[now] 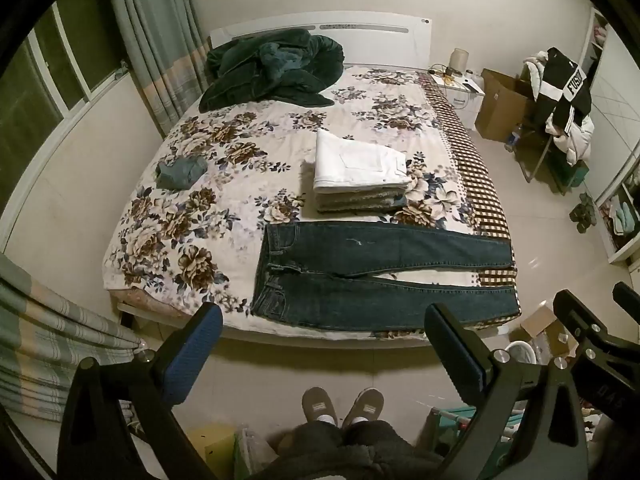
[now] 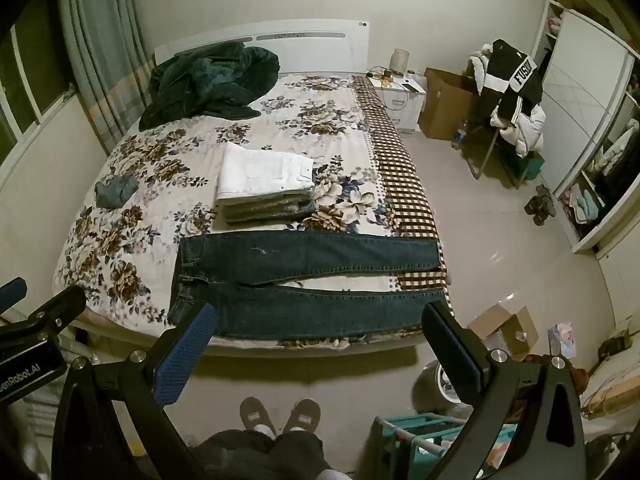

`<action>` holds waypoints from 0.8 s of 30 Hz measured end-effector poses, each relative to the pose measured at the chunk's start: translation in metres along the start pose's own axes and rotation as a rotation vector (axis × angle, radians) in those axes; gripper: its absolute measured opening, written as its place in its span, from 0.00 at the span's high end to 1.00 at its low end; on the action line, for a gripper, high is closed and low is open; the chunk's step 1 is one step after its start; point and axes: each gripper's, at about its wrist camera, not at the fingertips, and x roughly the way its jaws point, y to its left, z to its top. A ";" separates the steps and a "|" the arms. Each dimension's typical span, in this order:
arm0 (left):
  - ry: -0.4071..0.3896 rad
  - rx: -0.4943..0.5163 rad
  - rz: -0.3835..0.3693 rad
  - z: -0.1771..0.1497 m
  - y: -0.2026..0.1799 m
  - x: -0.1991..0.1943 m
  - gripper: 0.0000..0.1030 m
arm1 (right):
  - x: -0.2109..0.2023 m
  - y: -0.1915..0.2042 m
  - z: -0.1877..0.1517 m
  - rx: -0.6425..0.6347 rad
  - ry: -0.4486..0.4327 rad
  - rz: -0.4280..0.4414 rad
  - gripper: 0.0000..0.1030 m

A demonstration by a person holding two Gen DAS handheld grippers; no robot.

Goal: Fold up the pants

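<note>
- The left gripper (image 1: pixel 324 352) hung above the floor short of the bed (image 1: pixel 160 216), jaws spread wide and empty.
- The jeans (image 1: pixel 380 272) lay flat along the near bed edge, waistband left, legs parted. A grab at one layer would likely skew the fold.
- The folded stack (image 1: pixel 360 172) sat just beyond; a careless swing could topple it.
- The right gripper (image 2: pixel 320 348) was likewise wide, holding nothing; the leg hems near the right edge could slip off.

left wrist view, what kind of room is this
Most likely a home bedroom: a bed with a floral cover and a white headboard, a nightstand beside it, and an open wardrobe with clothes. Jeans lie spread on the bed near a folded stack.
</note>
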 end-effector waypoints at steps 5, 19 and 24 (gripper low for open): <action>-0.001 0.000 -0.001 0.000 0.000 0.000 0.00 | 0.000 0.000 0.001 0.000 0.000 0.002 0.00; -0.002 0.001 0.002 0.000 0.000 0.000 0.00 | 0.001 0.004 -0.003 -0.004 0.001 0.001 0.00; -0.001 0.003 0.001 0.000 0.000 0.000 0.00 | 0.001 0.002 -0.002 -0.003 0.002 0.004 0.00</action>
